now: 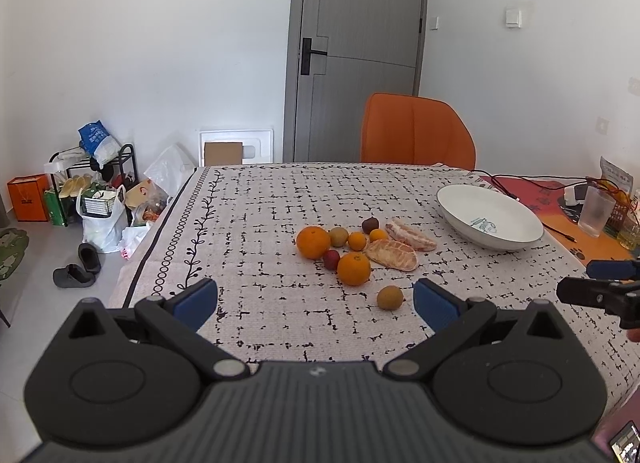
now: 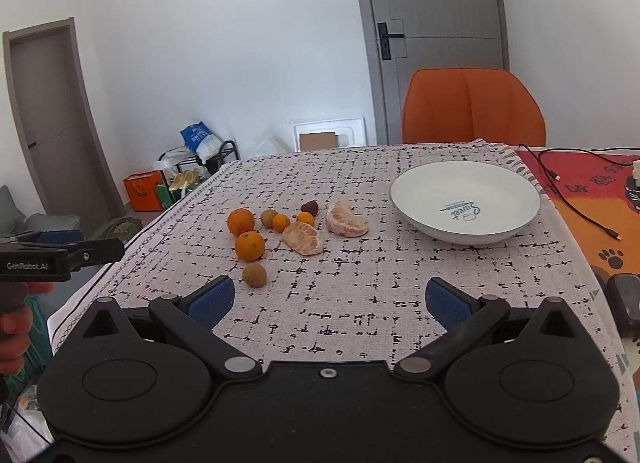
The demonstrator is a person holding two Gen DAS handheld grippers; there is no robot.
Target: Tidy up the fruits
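Patterned tablecloth (image 1: 280,303) covers the table. Fruits lie loosely clustered at its centre: two oranges (image 2: 249,245), small citrus, two peeled segments (image 2: 303,238) with long axes running left-right, one brown fruit (image 2: 254,274) nearest. White bowl (image 2: 465,207) sits right of them. Left gripper (image 1: 316,299) and right gripper (image 2: 330,301) both spread wide, holding nothing

White walls (image 1: 160,43) enclose the room, with a grey door (image 1: 360,47) shut behind an orange chair (image 1: 416,131) pushed to the tabletop's (image 1: 280,199) far edge. A second grey door (image 2: 48,119) stands at left. On the pale tiled floor (image 1: 36,275), a black shoe rack (image 1: 96,179), plastic bags, an orange box (image 1: 28,199) and dark slippers (image 1: 78,267) crowd the wall.
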